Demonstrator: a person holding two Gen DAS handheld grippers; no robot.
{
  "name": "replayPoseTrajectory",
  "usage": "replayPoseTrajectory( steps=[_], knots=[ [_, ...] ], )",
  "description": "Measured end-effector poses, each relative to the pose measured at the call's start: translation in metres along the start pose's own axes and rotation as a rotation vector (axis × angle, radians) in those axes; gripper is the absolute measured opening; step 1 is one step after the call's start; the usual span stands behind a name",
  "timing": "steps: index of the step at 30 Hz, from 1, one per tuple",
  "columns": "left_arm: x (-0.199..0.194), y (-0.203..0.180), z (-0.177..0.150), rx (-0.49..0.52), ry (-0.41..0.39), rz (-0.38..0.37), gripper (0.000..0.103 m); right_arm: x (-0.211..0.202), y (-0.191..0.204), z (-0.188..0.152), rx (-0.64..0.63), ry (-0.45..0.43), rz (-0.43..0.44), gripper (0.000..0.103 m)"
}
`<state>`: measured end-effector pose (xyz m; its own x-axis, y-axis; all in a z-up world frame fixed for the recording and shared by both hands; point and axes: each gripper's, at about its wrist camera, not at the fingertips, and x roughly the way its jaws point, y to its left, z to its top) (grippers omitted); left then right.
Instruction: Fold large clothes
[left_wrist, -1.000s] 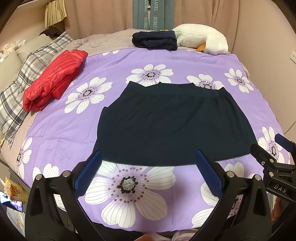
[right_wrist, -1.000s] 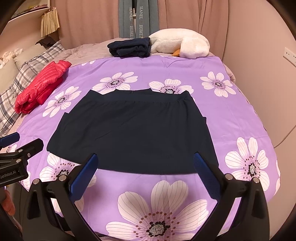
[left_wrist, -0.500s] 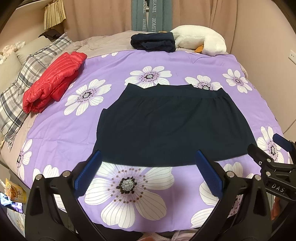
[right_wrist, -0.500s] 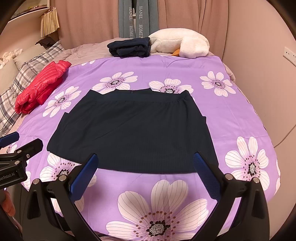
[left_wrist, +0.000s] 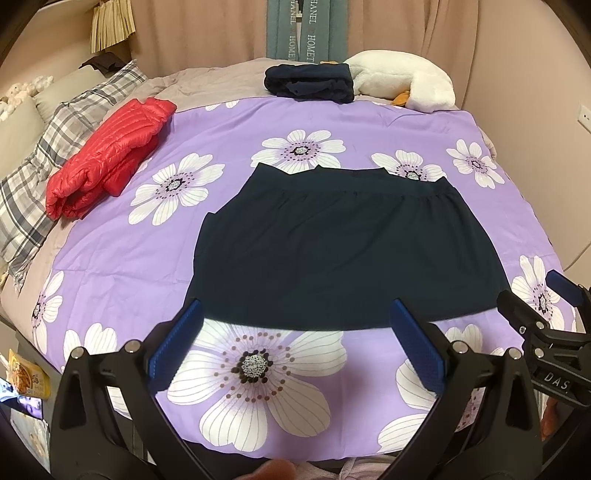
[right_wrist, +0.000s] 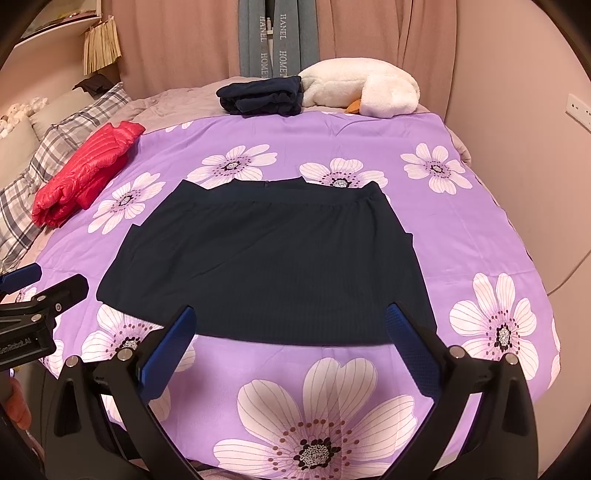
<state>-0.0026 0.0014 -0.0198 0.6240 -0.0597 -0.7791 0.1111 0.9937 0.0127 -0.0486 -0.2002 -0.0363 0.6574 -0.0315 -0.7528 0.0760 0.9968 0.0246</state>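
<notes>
Blue-padded left tongs (left_wrist: 293, 343) and right tongs (right_wrist: 290, 341), both agape and empty, hover before the hem of the dark skirt (left_wrist: 343, 251); it lies flat on the bed (left_wrist: 229, 122), hem nearest, waistband farthest, long axis crosswise.

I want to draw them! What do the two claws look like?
Both look alike. The left claw and right claw each have two black plastic arms with silver bolts, ending in flat blue fingers with bumpy pads. Each carries a small white-lettered label on its side.
</notes>
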Motion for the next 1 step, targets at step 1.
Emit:
replayPoseTrajectory(
  steps=[1],
  knots=[
    [-0.0005, 0.0004, -0.0003, 0.0, -0.003, 0.003, 0.101, -0.0006, 0.0004, 0.0003, -0.003, -0.002, 0.0, 0.102]
  ],
)
